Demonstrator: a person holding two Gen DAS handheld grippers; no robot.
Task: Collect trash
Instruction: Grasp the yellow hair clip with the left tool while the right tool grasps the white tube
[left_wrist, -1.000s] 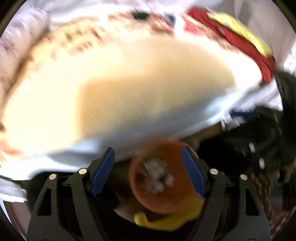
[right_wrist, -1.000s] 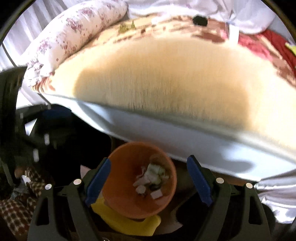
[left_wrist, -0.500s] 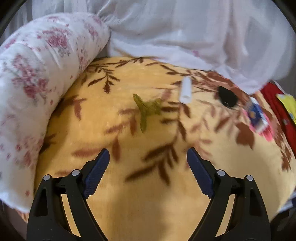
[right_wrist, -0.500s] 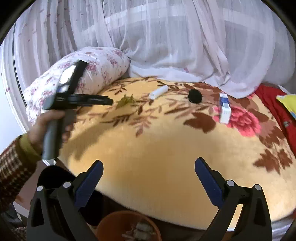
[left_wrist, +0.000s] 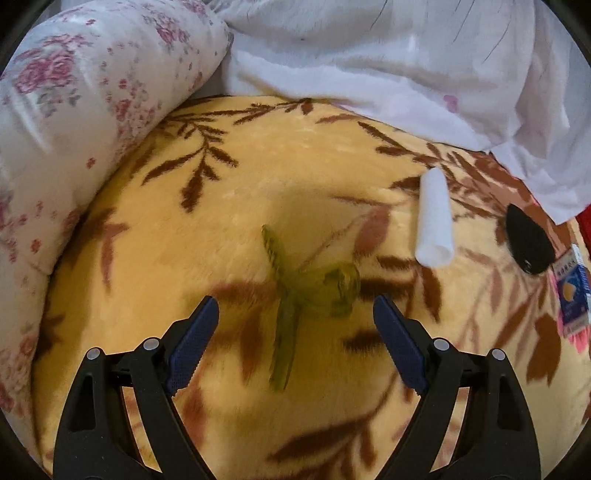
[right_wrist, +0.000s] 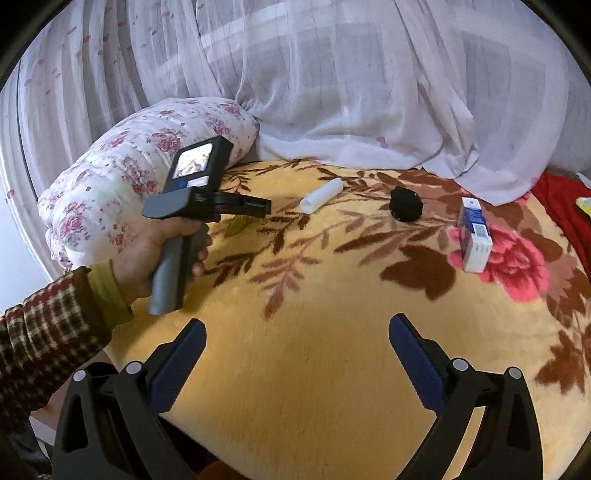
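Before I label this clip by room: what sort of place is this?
Most likely a bedroom: a plush floral blanket spread over what looks like a bed, a rolled floral quilt at its edge, and sheer white netting draped behind it.

Bed covered by a yellow plush blanket (right_wrist: 314, 369) with brown leaf print and a pink flower. Rolled floral quilt (right_wrist: 122, 184) lies along the blanket's left edge. Sheer white curtain (right_wrist: 332, 74) hangs behind the blanket, hem bunched on its far edge. Daylight passes through the curtain. Red cloth (right_wrist: 565, 206) at the blanket's right.
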